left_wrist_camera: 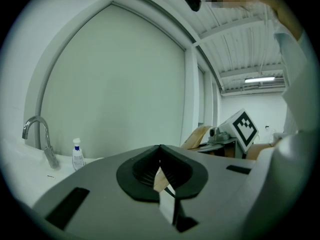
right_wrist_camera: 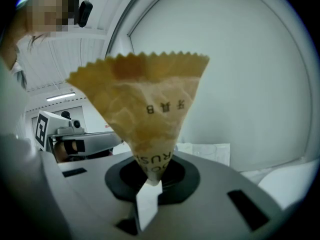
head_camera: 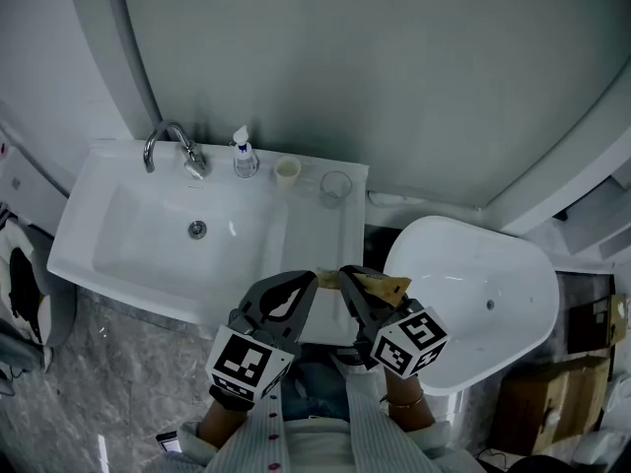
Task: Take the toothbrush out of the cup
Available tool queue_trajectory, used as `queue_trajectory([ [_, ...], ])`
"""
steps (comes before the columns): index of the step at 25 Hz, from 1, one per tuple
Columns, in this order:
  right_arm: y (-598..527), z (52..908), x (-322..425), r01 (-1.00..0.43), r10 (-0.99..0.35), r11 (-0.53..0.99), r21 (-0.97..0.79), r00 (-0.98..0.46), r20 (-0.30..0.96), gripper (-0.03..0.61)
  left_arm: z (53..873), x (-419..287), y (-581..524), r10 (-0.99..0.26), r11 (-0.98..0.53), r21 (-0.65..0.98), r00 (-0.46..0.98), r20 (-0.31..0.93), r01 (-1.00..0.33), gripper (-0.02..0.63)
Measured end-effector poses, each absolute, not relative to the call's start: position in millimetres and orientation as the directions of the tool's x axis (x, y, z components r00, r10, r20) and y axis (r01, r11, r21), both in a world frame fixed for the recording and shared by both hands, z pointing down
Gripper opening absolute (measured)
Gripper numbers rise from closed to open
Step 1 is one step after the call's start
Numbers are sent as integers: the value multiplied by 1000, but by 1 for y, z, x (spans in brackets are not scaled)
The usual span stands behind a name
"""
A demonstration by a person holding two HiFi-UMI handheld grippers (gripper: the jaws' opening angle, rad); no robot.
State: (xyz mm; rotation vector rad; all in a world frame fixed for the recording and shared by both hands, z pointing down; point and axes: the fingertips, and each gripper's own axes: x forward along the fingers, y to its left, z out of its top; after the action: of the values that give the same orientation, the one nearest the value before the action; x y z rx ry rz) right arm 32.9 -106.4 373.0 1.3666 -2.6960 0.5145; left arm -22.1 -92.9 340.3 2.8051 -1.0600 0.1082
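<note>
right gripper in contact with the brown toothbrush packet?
Touching. The right gripper view shows the right gripper with its jaws shut on the narrow end of the toothbrush packet.

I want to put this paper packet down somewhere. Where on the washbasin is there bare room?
Bare: the flat ledge right of the bowl, in front of the glass cup. Crowded: the back rim, with faucet, pump bottle and paper cup.

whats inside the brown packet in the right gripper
Its contents are hidden: the brown packet is opaque paper. Only its outside and print show, its narrow end pinched in the right gripper.
</note>
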Motion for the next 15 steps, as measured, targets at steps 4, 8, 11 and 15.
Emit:
queue_trajectory([
  [4, -103, 371, 31, -796, -773, 543, -266, -598, 210, 31, 341, -26, -90, -649, -743, 112, 752, 116, -659, 17],
  [8, -96, 369, 26, -791, -772, 549, -269, -604, 199, 31, 342, -31, -83, -649, -745, 108, 752, 113, -659, 17],
  [11, -92, 372, 22, -790, -770, 553, -266, -606, 200, 31, 343, -34, -76, -648, -747, 105, 754, 105, -656, 17],
  [15, -89, 372, 17, -788, -770, 557, -262, -608, 194, 31, 342, -38, -72, -650, -747, 98, 754, 95, -657, 17],
])
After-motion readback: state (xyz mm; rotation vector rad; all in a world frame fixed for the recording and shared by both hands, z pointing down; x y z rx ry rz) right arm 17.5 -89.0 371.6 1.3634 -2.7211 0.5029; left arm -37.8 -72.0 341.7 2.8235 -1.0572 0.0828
